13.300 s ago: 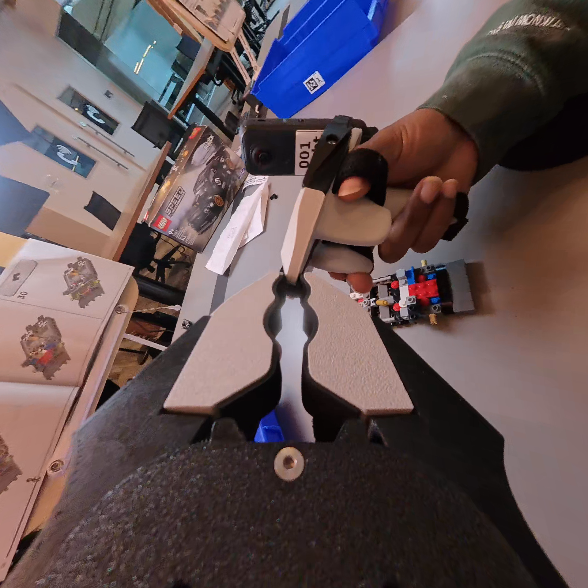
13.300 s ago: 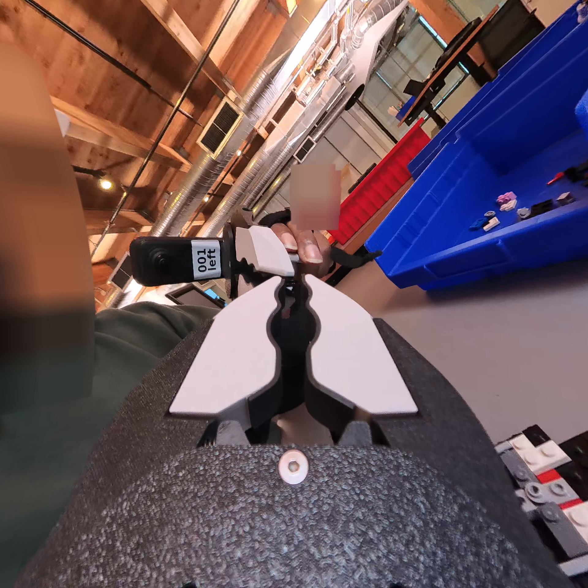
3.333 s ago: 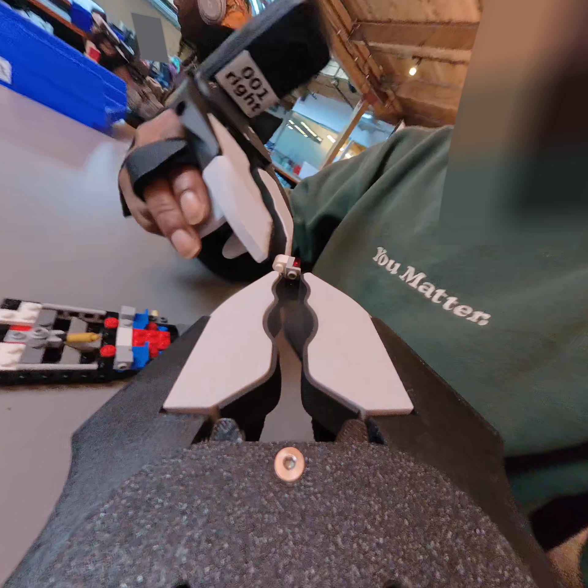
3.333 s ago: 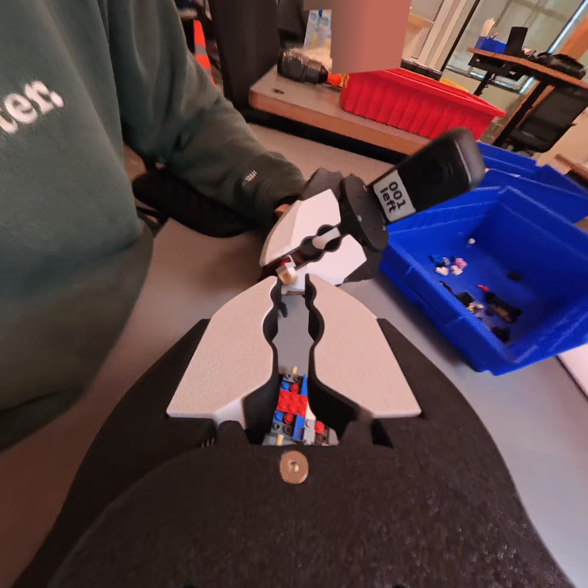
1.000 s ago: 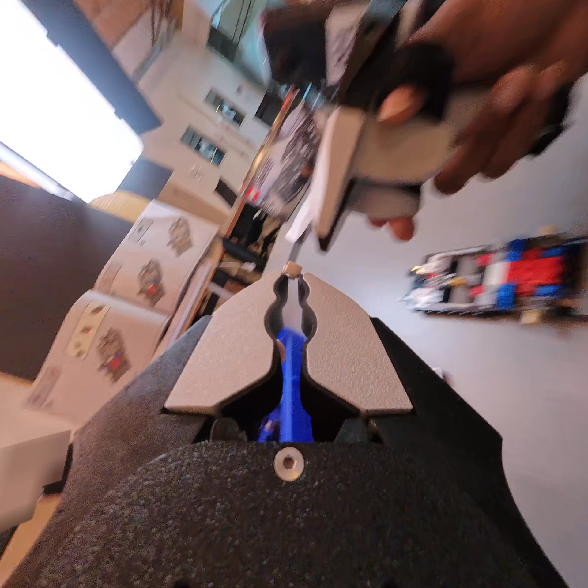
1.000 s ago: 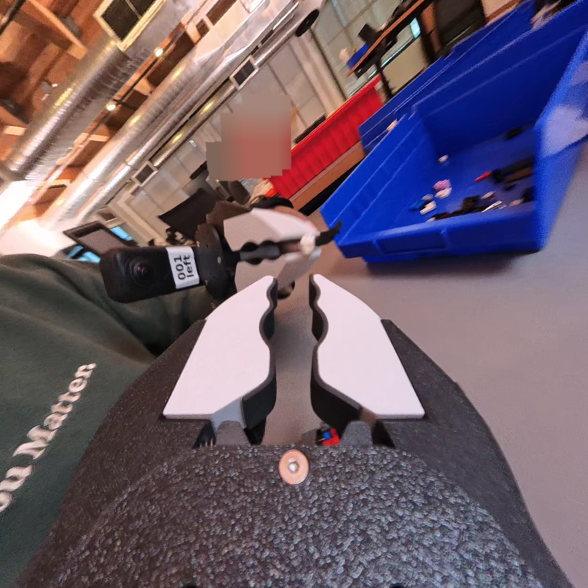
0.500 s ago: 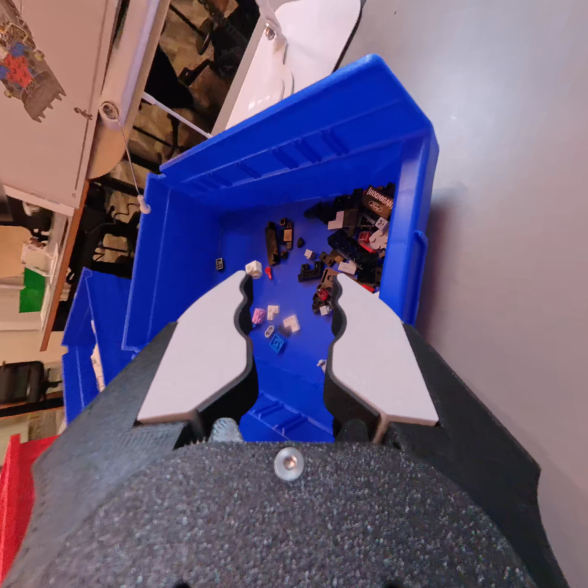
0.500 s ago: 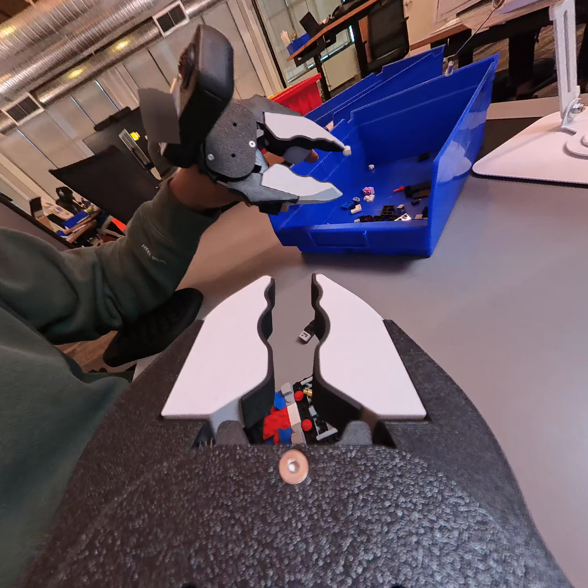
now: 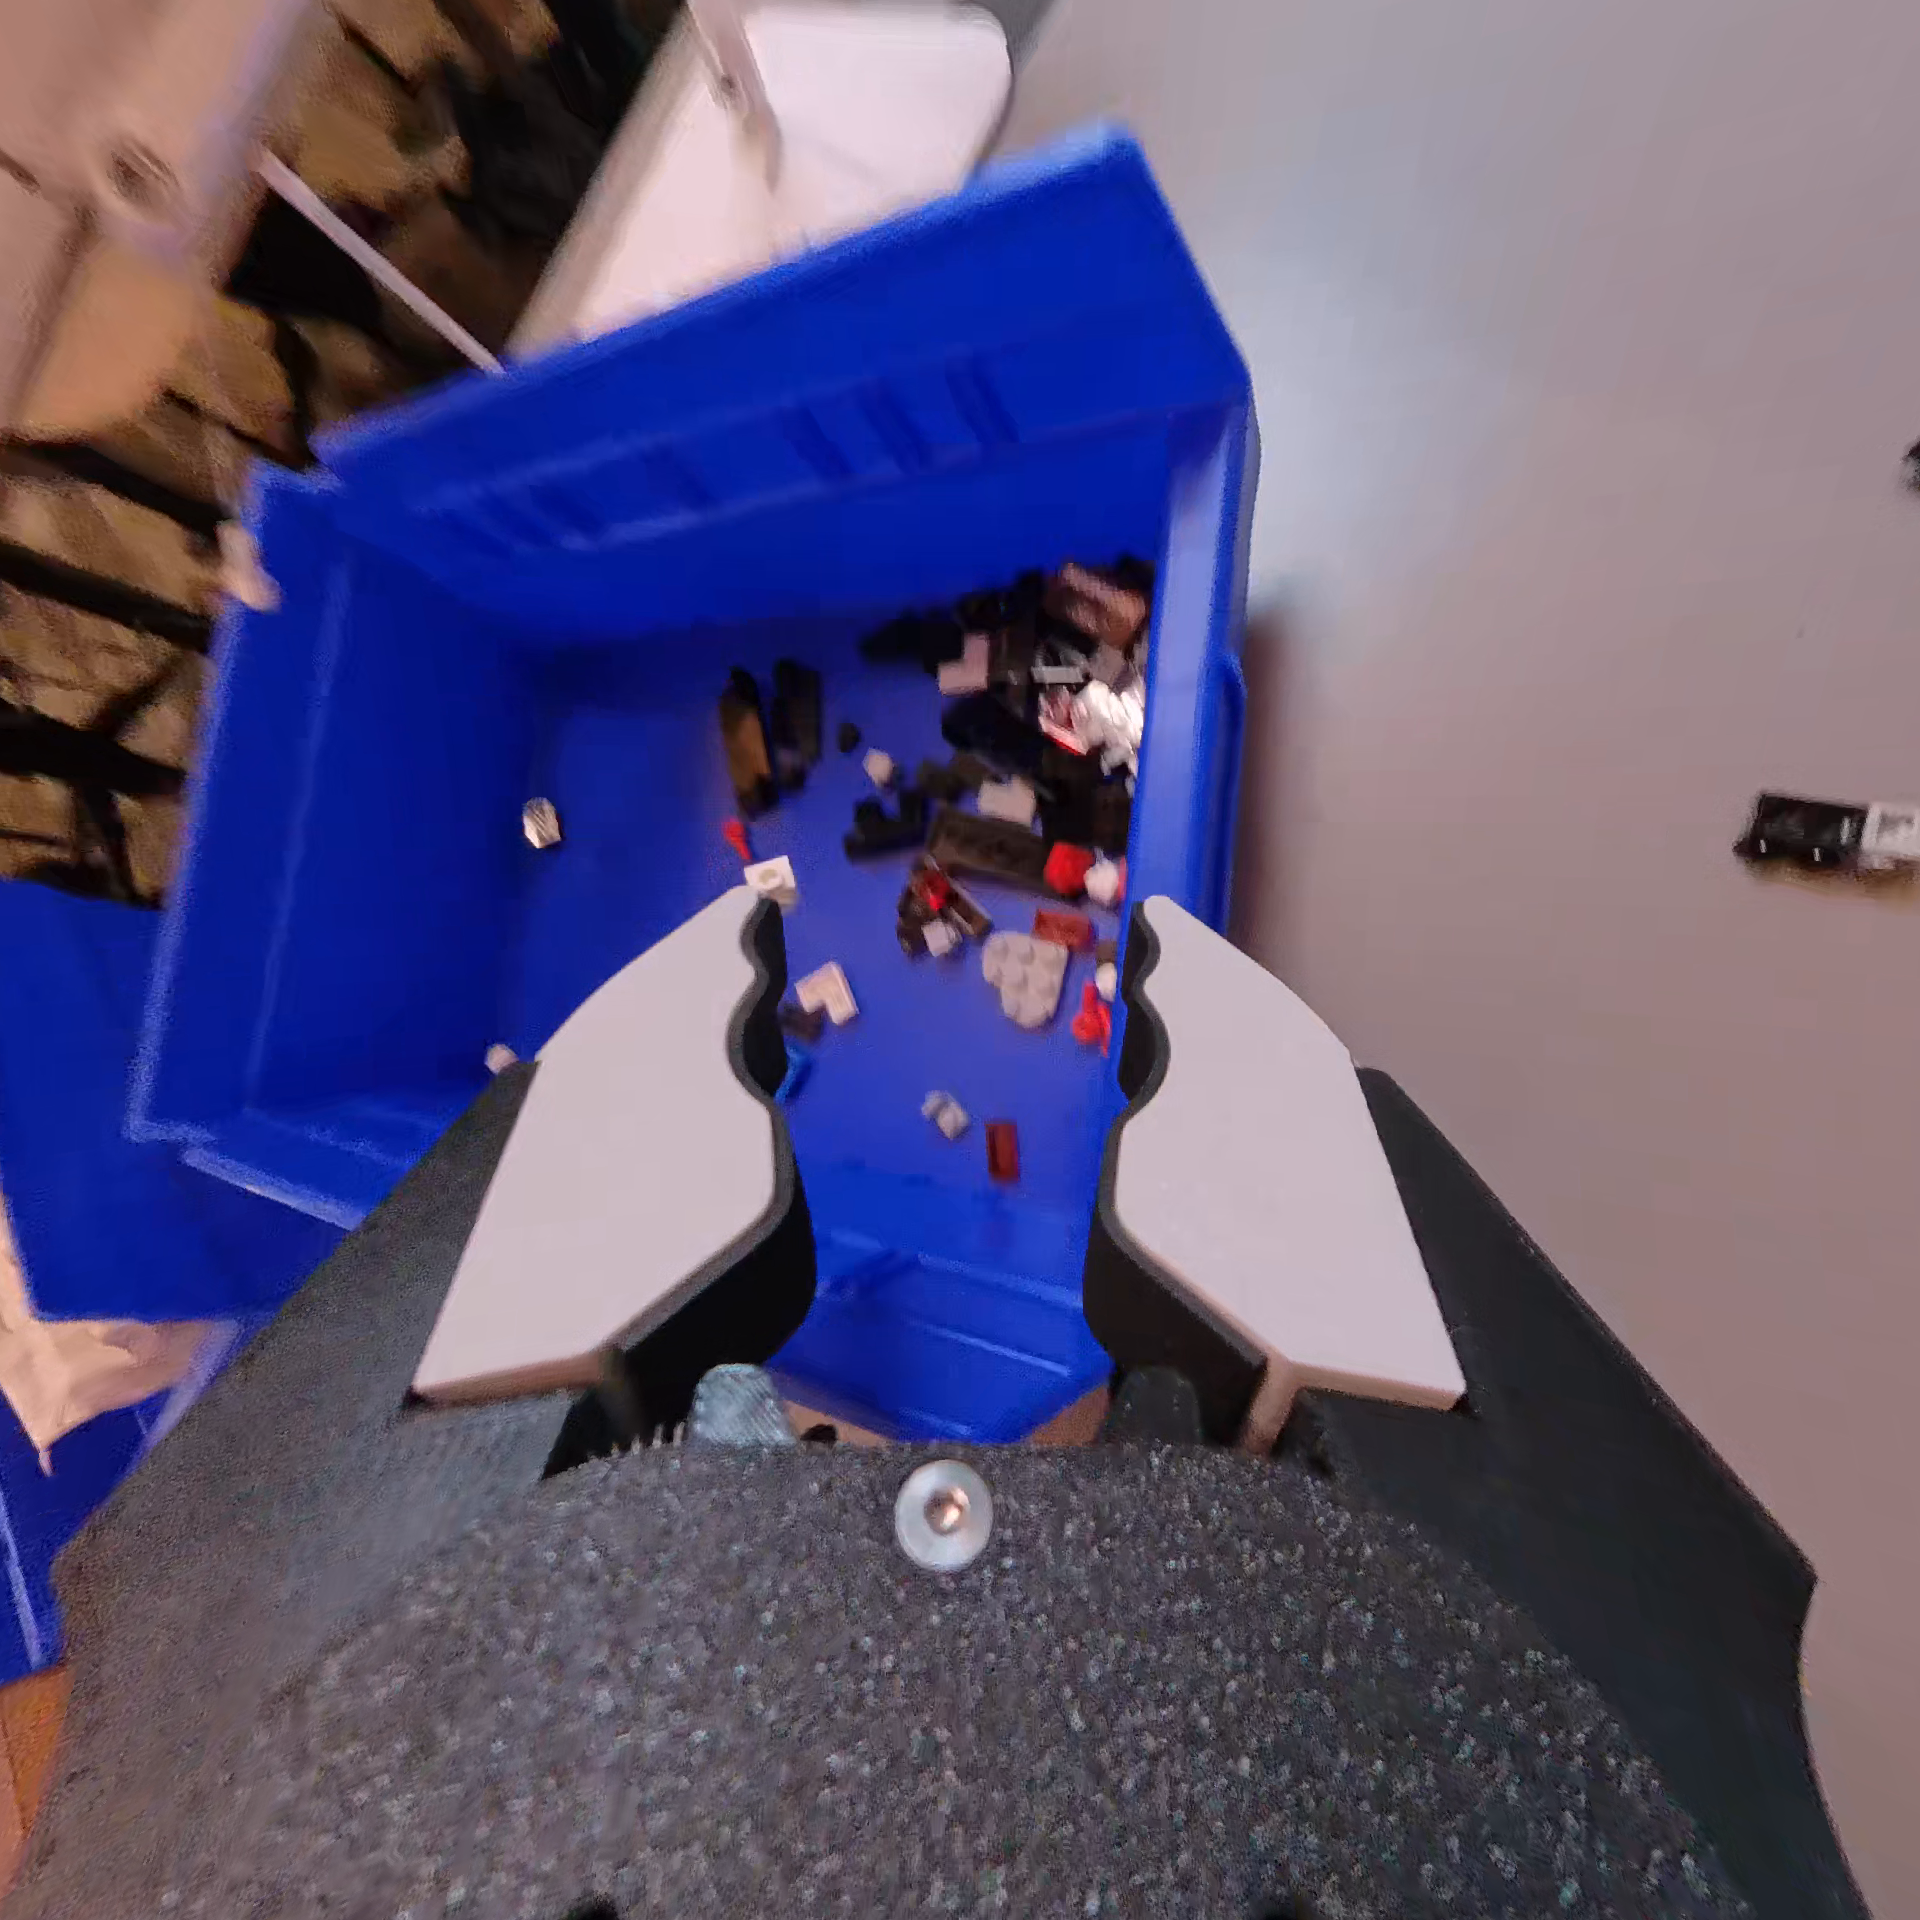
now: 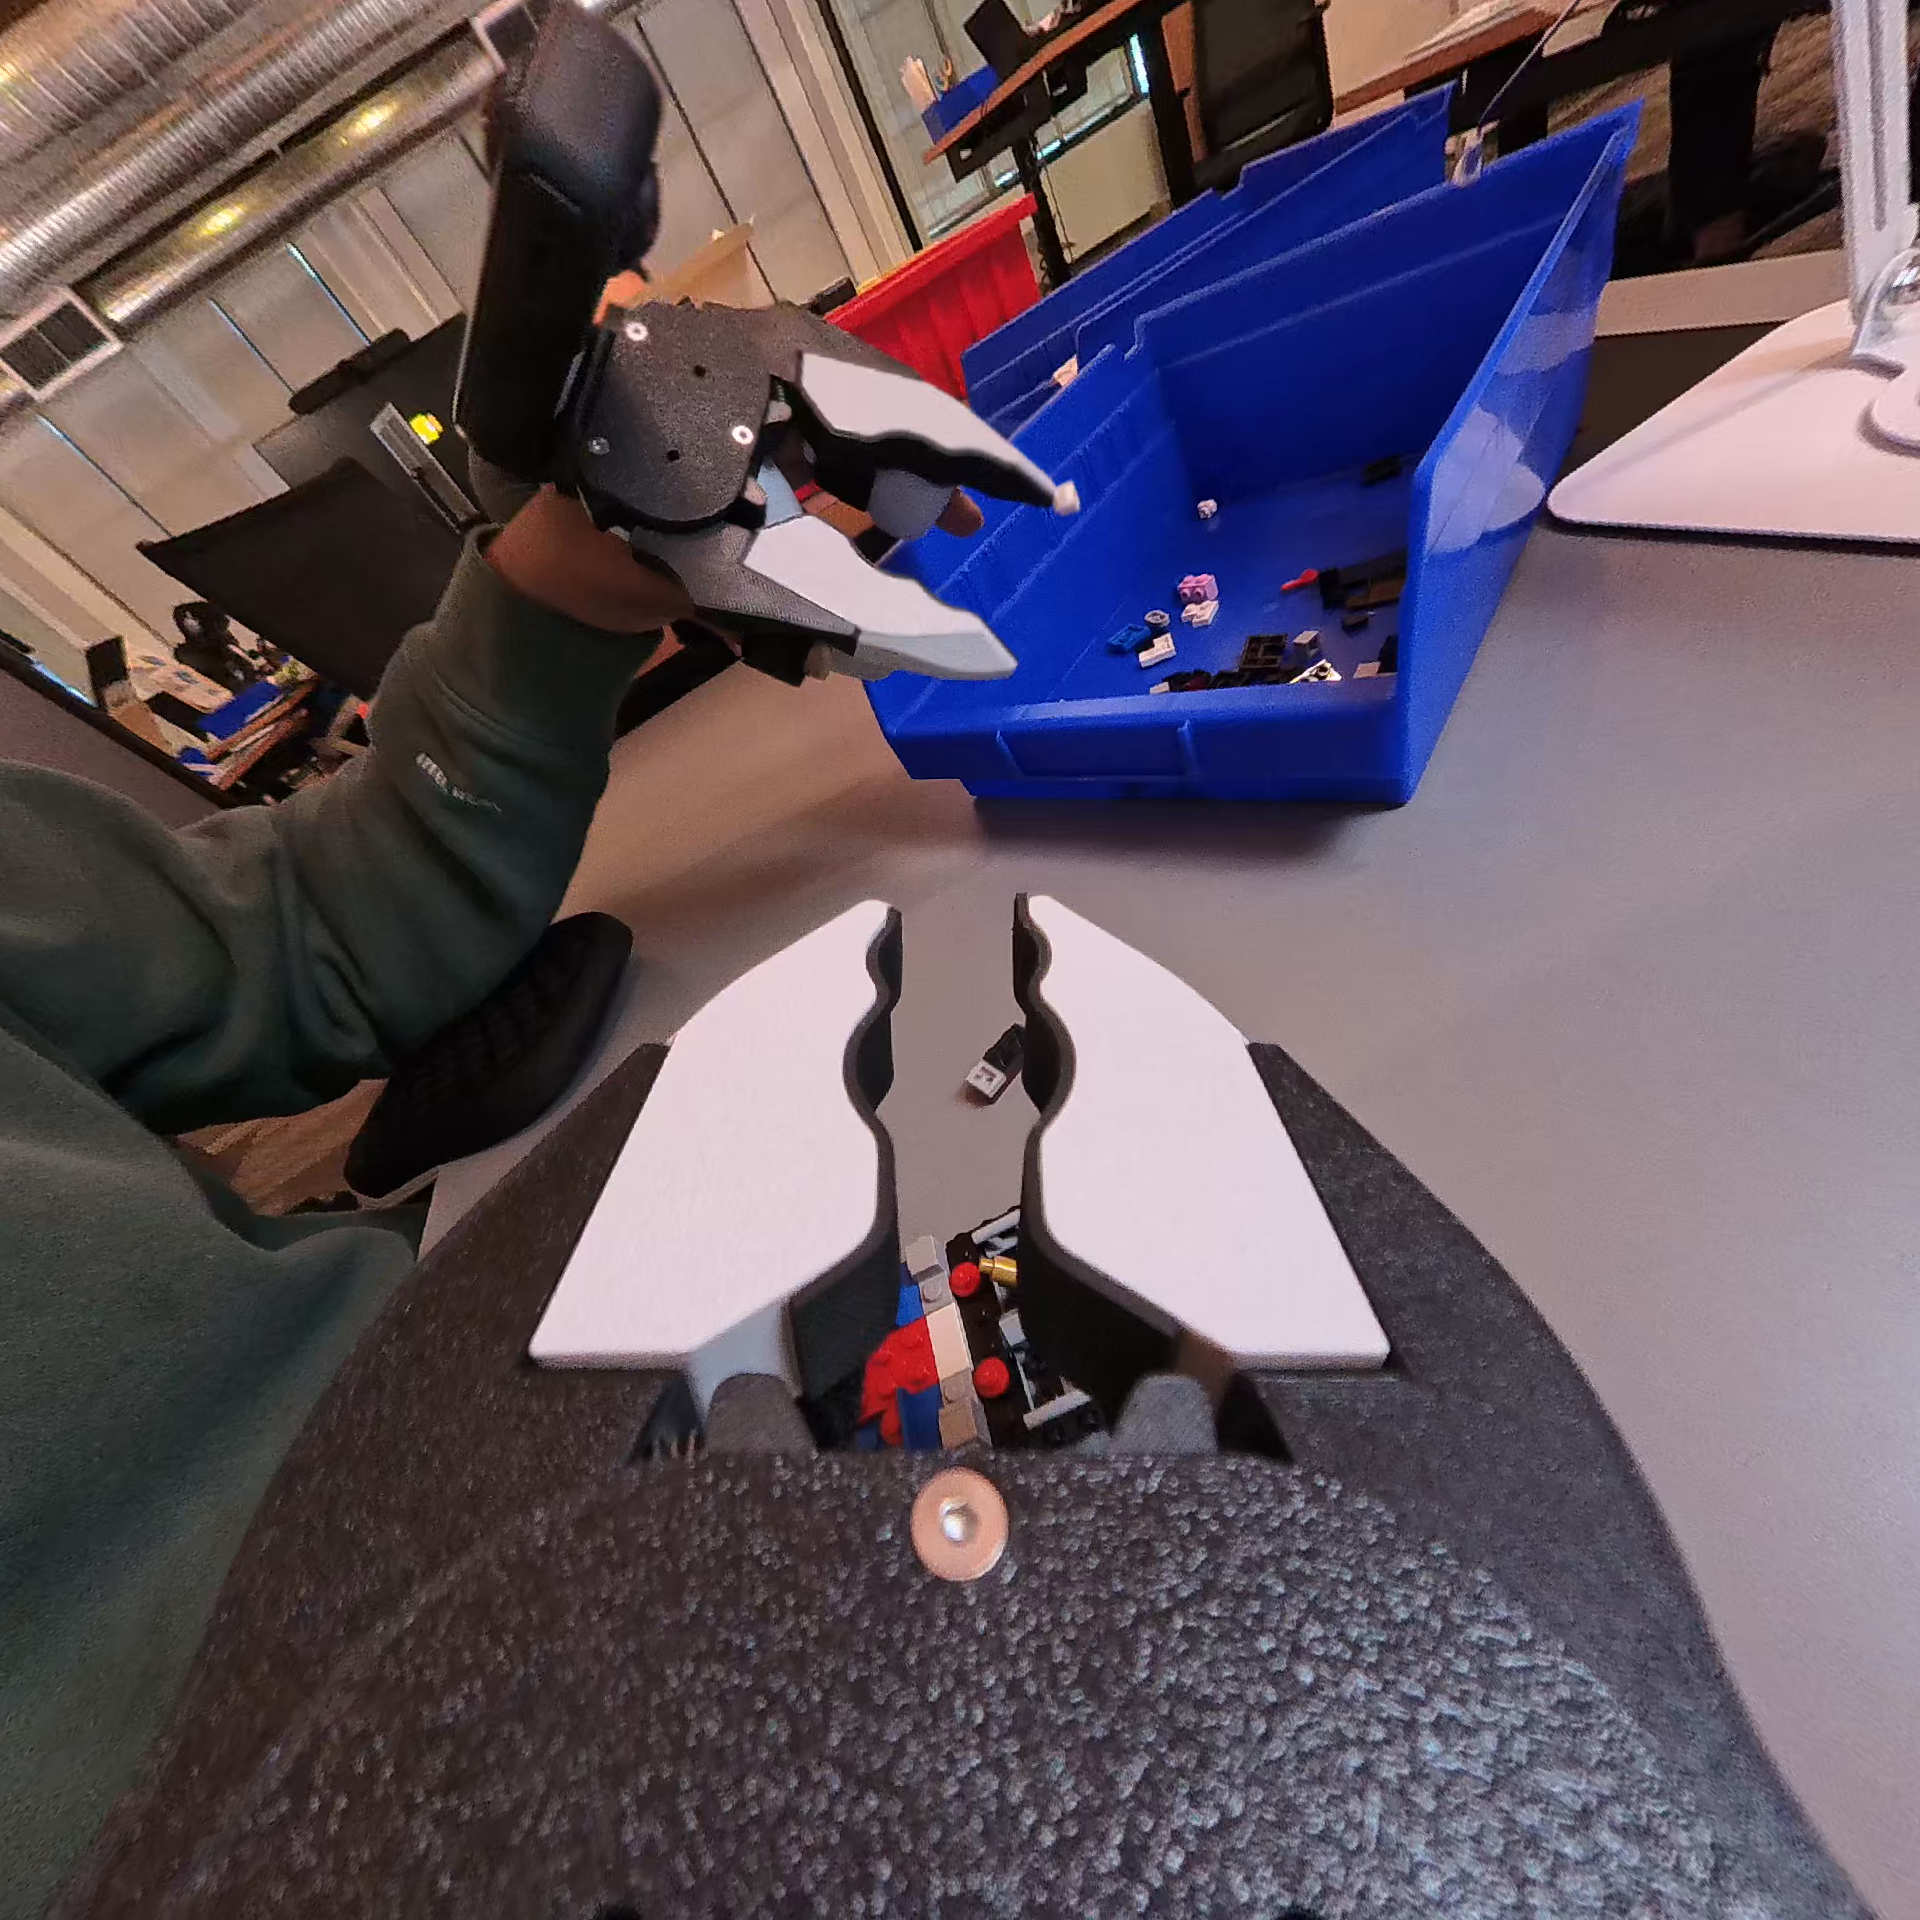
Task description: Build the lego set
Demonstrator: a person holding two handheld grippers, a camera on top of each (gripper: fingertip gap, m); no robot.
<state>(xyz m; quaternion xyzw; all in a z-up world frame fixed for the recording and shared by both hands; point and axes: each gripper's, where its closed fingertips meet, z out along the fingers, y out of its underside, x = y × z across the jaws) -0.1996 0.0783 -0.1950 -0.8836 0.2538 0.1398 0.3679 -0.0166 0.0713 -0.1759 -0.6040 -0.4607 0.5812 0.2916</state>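
My left gripper (image 9: 956,909) hangs open above a blue bin (image 9: 1195,499) that holds several loose bricks (image 9: 1039,790). A small white brick (image 9: 771,881) clings to the tip of its left finger; the other finger is well apart from it. In the right wrist view the left gripper (image 10: 1034,582) is up in the air at the bin's (image 10: 1195,748) near-left corner, with the white brick (image 10: 1064,501) on its upper fingertip. My right gripper (image 10: 956,906) is slightly open and empty, above a partly built brick model (image 10: 935,1351) on the grey table.
A small black-and-white piece (image 10: 995,1062) lies on the table just past my right fingertips; it also shows in the left wrist view (image 9: 1829,826). A white stand base (image 10: 1745,457) sits right of the bin. More blue bins (image 10: 1195,270) and a red bin (image 10: 956,270) stand behind. The left gripper's tips are roughly 20 centimetres from the right gripper's. The right tips stand about 11 centimetres off the small black-and-white piece (image 10: 995,1062). Seen from the left wrist view (image 9: 1846,830) as well.
The left gripper, shut on the small piece near the right gripper a second ago, swung over the blue bin and opened; its jaws are now wider. The right gripper has barely moved.
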